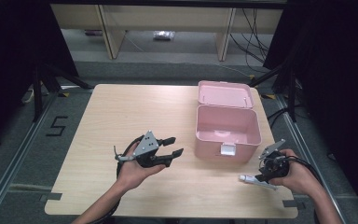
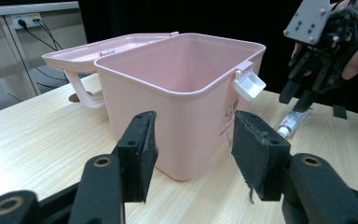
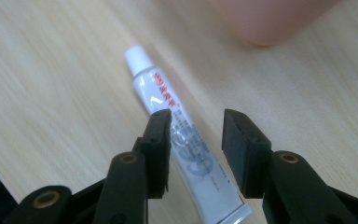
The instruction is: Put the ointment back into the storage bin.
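Where our right gripper (image 3: 193,128) hangs over the table, a small white tube (image 3: 177,140) lies flat on the wood directly beneath its jaws. We see a soft, squeezable tube with a round white cap at the far end, red lettering near the neck, grey print further down and a flat crimped tail nearest us. It runs lengthwise under the gap and passes partly below the left-hand pad in the right gripper view. Those jaws stand wide apart and have hold of nothing; the square black pads do not press on the tube.

Just beyond the cap sits the rounded corner of a pink box (image 1: 227,133), smooth moulded plastic with a hollow rectangular well, its lid (image 1: 224,94) thrown back flat behind it and a white latch (image 2: 250,85) jutting from the front wall. A curved handle (image 2: 81,91) hangs off the lid.

Our left gripper (image 1: 175,145) is held level in the other hand, well apart from the tube, pointing at the box. Its frayed, foam-faced pads are spread wide and grip nothing.

Underneath is a pale, straight-grained wooden table (image 1: 121,116).
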`<state>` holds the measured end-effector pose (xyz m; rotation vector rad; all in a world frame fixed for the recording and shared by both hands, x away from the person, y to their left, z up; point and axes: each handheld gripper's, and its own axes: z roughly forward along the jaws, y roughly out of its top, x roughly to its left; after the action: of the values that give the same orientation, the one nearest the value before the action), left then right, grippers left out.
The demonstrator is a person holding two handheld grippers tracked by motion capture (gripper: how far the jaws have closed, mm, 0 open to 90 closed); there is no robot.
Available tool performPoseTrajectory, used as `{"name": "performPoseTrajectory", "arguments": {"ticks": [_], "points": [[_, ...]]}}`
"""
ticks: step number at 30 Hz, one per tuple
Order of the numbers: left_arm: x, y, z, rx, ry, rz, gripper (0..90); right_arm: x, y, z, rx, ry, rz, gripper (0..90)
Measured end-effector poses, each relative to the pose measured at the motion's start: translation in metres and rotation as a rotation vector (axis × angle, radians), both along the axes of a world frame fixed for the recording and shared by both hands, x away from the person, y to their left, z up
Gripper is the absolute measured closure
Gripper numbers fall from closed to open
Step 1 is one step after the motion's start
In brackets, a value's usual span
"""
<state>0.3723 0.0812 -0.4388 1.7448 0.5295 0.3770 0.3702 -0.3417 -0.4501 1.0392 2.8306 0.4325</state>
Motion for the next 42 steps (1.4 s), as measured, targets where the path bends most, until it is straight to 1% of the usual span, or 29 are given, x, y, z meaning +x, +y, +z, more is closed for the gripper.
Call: {"name": "performPoseTrajectory", "arguments": {"ticks": [1,2,3,4,5,7,8,9,10,12,13,14,15,16,17,19,21,22,27,30,31,34,38,42], "points": [[0.0,0.0,0.0,-0.001,-0.001,-0.002,49.0,0.002,-0.001,-0.001,-0.014,-0.012,0.039,61.4],[0.0,-0.001,0.0,0.001,-0.003,-0.001,49.0,0.001,0.0,-0.002,-0.027,0.007,0.043,61.4],[0.0,-0.001,0.0,0.003,-0.004,-0.001,49.0,0.002,0.0,-0.002,-0.048,0.011,0.077,61.2],[-0.001,-0.001,0.0,0.006,-0.005,-0.003,49.0,0.003,0.0,-0.002,-0.056,0.025,0.092,61.0],[-0.001,-0.001,0.0,0.008,-0.007,-0.005,49.1,0.003,0.001,-0.002,-0.076,0.033,0.111,60.9],[-0.001,-0.001,0.0,0.006,-0.005,-0.005,49.1,0.004,0.002,-0.002,-0.104,0.033,0.152,60.6],[-0.001,-0.002,0.0,0.006,-0.006,-0.005,49.1,0.005,0.004,-0.001,-0.123,0.03,0.182,60.6],[-0.001,-0.002,0.0,0.006,-0.006,-0.005,49.1,0.005,0.004,-0.001,-0.129,0.042,0.193,60.6],[-0.001,-0.002,0.0,0.007,-0.005,-0.005,49.1,0.006,0.005,-0.001,-0.138,0.04,0.219,60.6],[-0.001,-0.002,0.0,0.008,-0.005,-0.005,49.1,0.007,0.007,-0.002,-0.181,0.065,0.245,60.7],[0.0,-0.002,0.001,0.009,-0.005,-0.005,49.2,0.008,0.007,-0.004,-0.193,0.062,0.281,60.6],[0.0,-0.002,0.001,0.01,-0.006,-0.005,49.2,0.009,0.008,-0.006,-0.201,0.073,0.299,60.7],[0.0,-0.002,0.001,0.009,-0.006,-0.005,49.2,0.008,0.009,-0.008,-0.214,0.083,0.3,60.7],[0.0,-0.002,0.001,0.007,-0.005,-0.004,49.2,0.01,0.01,-0.008,-0.227,0.103,0.328,60.7],[0.0,-0.002,0.001,0.008,-0.005,-0.005,49.2,0.009,0.011,-0.01,-0.228,0.086,0.331,60.6],[-0.001,-0.002,0.001,0.011,-0.006,-0.006,49.1,0.01,0.013,-0.013,-0.233,0.091,0.344,61.6],[-0.001,-0.003,0.0,0.013,-0.006,-0.008,49.2,0.012,0.015,-0.016,-0.236,0.106,0.364,62.4],[-0.001,-0.002,0.0,0.015,-0.006,-0.008,49.2,0.011,0.016,-0.017,-0.241,0.112,0.361,62.4],[-0.001,-0.003,0.0,0.015,-0.007,-0.008,49.2,0.014,0.018,-0.02,-0.242,0.125,0.386,65.0],[-0.001,-0.003,0.0,0.015,-0.007,-0.009,49.3,0.014,0.019,-0.02,-0.243,0.135,0.38,66.3],[-0.001,-0.003,0.0,0.014,-0.007,-0.008,49.3,0.016,0.019,-0.02,-0.244,0.14,0.389,66.6],[-0.001,-0.002,0.001,0.014,-0.009,-0.007,49.4,0.016,0.02,-0.02,-0.248,0.144,0.391,66.8],[-0.002,-0.002,0.0,0.021,-0.012,-0.01,49.6,0.018,0.023,-0.02,-0.266,0.16,0.396,67.5],[-0.002,-0.002,0.0,0.017,-0.012,-0.009,49.8,0.017,0.026,-0.02,-0.289,0.159,0.379,67.3]]}}
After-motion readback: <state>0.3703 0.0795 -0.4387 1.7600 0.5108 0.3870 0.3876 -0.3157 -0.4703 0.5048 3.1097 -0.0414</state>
